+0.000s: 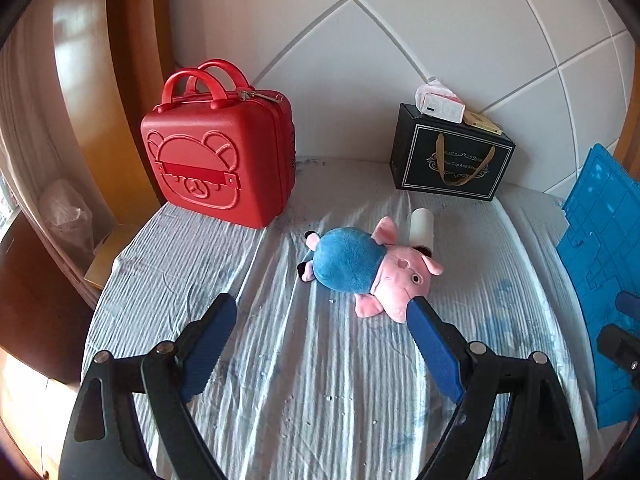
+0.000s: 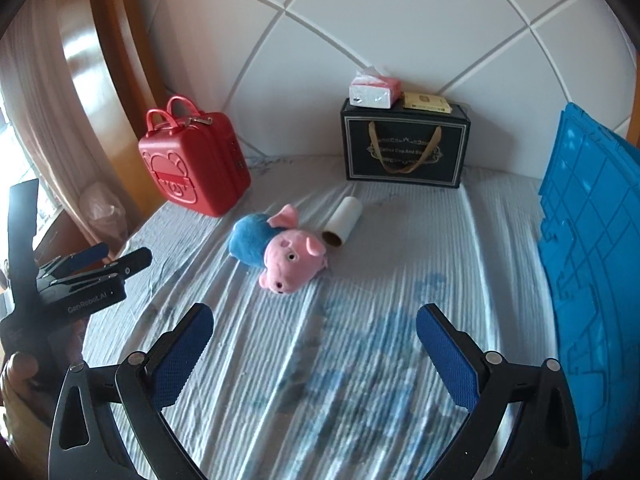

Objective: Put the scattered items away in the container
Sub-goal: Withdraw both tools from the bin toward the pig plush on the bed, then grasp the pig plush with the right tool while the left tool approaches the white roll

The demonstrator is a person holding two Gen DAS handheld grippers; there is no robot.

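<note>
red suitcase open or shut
Shut. The red suitcase stands upright on the bed with both shells together, handles side by side and the zipper pulls at the top seam.

One toy pig (image 2: 286, 254), one paper roll (image 2: 344, 222), one red case (image 2: 192, 168), one black box (image 2: 404, 148), one tissue pack (image 2: 374, 90), one blue crate (image 2: 592, 264).

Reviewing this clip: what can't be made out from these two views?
- Blue crate: inside hidden by its near wall, and cut off by both frames' right edge.
- Red case: zipped shut, contents unseen.
- Black gift box: gold lettering too small.
- Paper roll: partly behind the plush pig in the left view.
</note>
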